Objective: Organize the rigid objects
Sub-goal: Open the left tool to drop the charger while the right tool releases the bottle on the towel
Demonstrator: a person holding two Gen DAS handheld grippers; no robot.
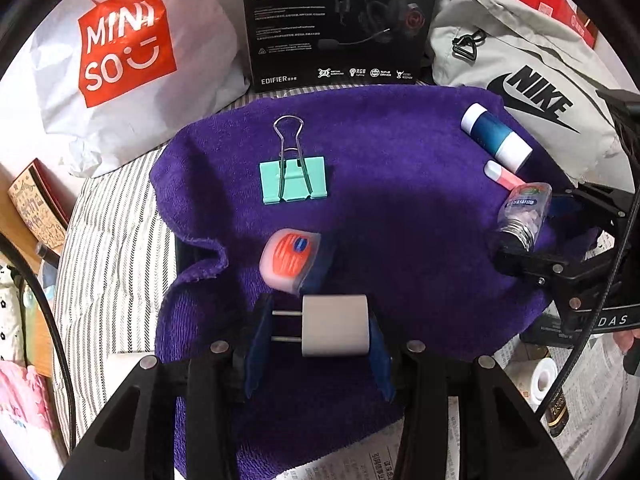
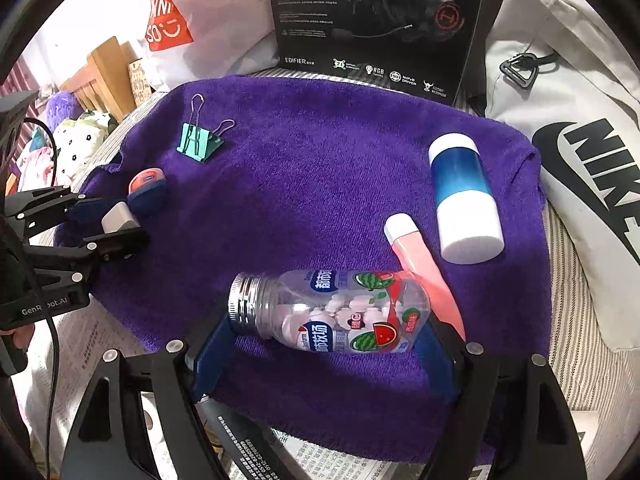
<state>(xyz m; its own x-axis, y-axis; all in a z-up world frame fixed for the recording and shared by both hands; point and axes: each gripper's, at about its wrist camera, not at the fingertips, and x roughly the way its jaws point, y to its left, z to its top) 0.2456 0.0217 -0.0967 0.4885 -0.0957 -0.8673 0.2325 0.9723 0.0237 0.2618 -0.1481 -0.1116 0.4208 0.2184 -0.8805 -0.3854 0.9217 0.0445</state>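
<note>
My left gripper (image 1: 318, 330) is shut on a white plug charger (image 1: 334, 325), prongs pointing left, just above the purple towel (image 1: 400, 220). An orange-and-blue case (image 1: 290, 264) lies right in front of it. A mint binder clip (image 1: 294, 178) lies farther back. My right gripper (image 2: 324, 338) is shut on a clear candy bottle (image 2: 332, 310) with a silver cap, held sideways over the towel (image 2: 320, 184). A pink tube (image 2: 424, 268) and a blue-and-white bottle (image 2: 464, 200) lie just beyond it. The charger also shows in the right wrist view (image 2: 118, 216).
A black headset box (image 1: 340, 20) stands behind the towel. A white Miniso bag (image 1: 128, 56) is at back left and a grey Nike bag (image 1: 528, 80) at back right. Newspaper (image 2: 332, 460) lies under the towel's near edge. Striped bedding (image 1: 108, 248) is on the left.
</note>
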